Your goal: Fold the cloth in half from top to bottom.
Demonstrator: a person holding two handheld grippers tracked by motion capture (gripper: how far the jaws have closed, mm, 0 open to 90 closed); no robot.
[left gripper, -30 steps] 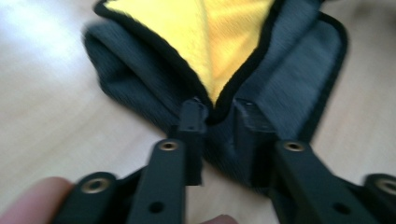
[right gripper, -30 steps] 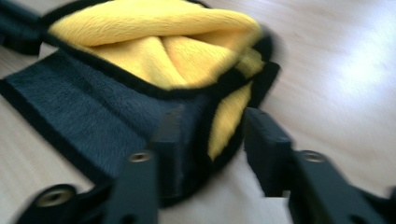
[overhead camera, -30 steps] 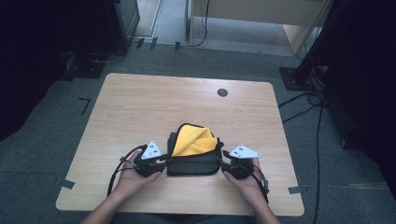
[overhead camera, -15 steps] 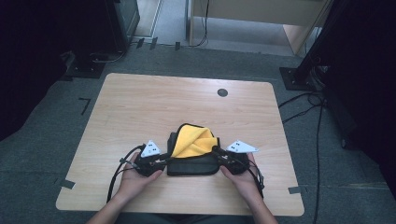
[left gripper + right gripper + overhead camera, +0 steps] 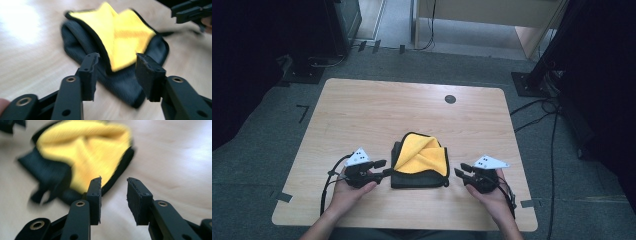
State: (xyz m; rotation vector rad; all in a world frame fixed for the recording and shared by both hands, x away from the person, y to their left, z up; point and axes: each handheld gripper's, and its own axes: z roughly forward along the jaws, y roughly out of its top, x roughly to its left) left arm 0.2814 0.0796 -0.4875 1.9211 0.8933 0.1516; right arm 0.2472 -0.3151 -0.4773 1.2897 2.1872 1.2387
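A cloth (image 5: 419, 159), yellow on one side and dark grey on the other, lies folded near the front middle of the wooden table (image 5: 362, 115). My left gripper (image 5: 385, 172) lies at the cloth's left edge. Its jaws have just been opening and stand open, the dark hem (image 5: 120, 82) at their tips with no pad pressing on it. My right gripper (image 5: 458, 173) sits a little off the cloth's right edge. Its jaws have also just been opening, with bare table between them (image 5: 113, 187). The cloth (image 5: 82, 147) lies ahead and to the left of them.
A small black round cap (image 5: 450, 99) sits in the table's far middle. Cables (image 5: 542, 120) and dark stands (image 5: 532, 80) line the floor to the right and behind. The other gripper (image 5: 191, 11) is at the top right of the left gripper view.
Both grippers have let go of the cloth's side edges. The right gripper has drawn back to the right, off the cloth. The left hand has stayed put.
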